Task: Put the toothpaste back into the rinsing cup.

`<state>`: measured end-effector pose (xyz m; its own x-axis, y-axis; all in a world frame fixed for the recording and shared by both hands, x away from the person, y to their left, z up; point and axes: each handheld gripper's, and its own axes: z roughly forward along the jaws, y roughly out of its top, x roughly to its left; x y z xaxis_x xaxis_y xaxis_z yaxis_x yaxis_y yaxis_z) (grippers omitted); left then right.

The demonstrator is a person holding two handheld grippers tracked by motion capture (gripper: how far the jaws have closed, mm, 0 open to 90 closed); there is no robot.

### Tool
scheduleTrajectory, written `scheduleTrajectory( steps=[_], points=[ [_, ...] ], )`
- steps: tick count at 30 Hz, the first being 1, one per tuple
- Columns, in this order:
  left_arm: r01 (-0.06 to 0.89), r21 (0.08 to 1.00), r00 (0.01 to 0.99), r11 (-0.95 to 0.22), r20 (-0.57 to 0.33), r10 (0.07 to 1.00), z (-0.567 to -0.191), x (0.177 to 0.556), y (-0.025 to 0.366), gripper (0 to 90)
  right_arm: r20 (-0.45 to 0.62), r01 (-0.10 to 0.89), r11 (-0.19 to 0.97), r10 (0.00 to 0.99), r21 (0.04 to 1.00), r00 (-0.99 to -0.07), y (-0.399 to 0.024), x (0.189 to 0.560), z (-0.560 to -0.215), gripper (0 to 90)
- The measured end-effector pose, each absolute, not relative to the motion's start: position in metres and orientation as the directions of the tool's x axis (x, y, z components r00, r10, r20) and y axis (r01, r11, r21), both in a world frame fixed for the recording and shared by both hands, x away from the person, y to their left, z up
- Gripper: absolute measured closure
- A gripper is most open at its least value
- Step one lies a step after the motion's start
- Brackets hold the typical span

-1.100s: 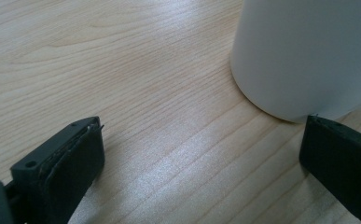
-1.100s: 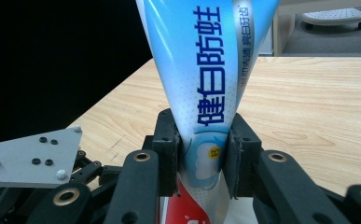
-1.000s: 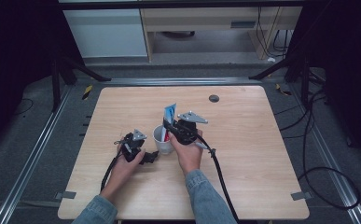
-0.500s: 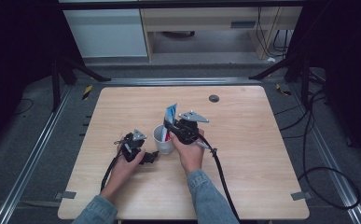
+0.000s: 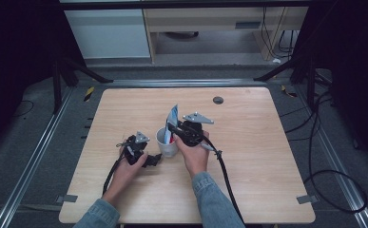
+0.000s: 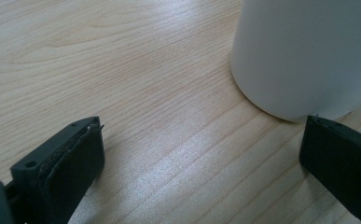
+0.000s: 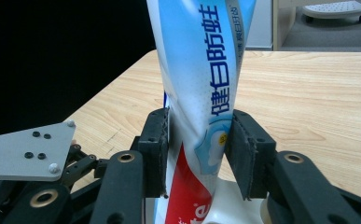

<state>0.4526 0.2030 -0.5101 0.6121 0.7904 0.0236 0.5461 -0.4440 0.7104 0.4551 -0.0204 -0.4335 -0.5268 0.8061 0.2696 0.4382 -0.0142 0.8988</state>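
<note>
A white cup (image 5: 166, 142) stands upright on the wooden table (image 5: 267, 161), left of centre. Rising from it is a blue, white and red toothpaste tube (image 5: 172, 118), its lower end inside the cup. My right gripper (image 5: 176, 130) is shut on the tube just above the rim. In the right gripper view the tube (image 7: 201, 70) sits squeezed between both pads (image 7: 156, 149), with the cup's rim (image 7: 236, 212) below. My left gripper (image 5: 149, 159) rests low on the table just left of the cup, open. In the left gripper view the cup's wall (image 6: 308, 51) stands ahead of the right jaw, with nothing in the left gripper (image 6: 201, 144).
A small dark round disc (image 5: 217, 99) lies near the table's far edge. Cables trail from both grippers toward the near edge. Metal rails (image 5: 39, 156) run along both sides of the table, and a shelf unit stands beyond it. The left gripper's grey plate (image 7: 24, 149) lies close beside my right gripper.
</note>
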Motion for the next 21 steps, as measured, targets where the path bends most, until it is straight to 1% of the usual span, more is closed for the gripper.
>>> scheduleTrajectory(
  steps=[8,13,15,21],
  points=[
    [0.546,0.712,0.611,-0.442,0.022,0.792,-0.5102,0.4526,0.2028,0.0,0.26,0.438,-0.003,0.808,0.899,-0.529,-0.0202,0.4552,-0.4317,59.1],
    [0.546,0.712,0.611,-0.441,0.022,0.792,-0.5102,0.4526,0.2028,0.0,0.25,0.436,0.005,0.813,0.9,-0.526,-0.0215,0.4551,-0.4311,55.9],
    [0.545,0.712,0.612,-0.443,0.024,0.79,-0.5102,0.4527,0.2029,0.0,0.23,0.428,0.019,0.822,0.903,-0.521,-0.0216,0.4543,-0.43,52.9],
    [0.545,0.712,0.612,-0.443,0.024,0.79,-0.5102,0.4527,0.2029,0.0,0.177,0.421,0.067,0.84,0.905,-0.513,-0.0206,0.4516,-0.4259,47.7]
  ],
)
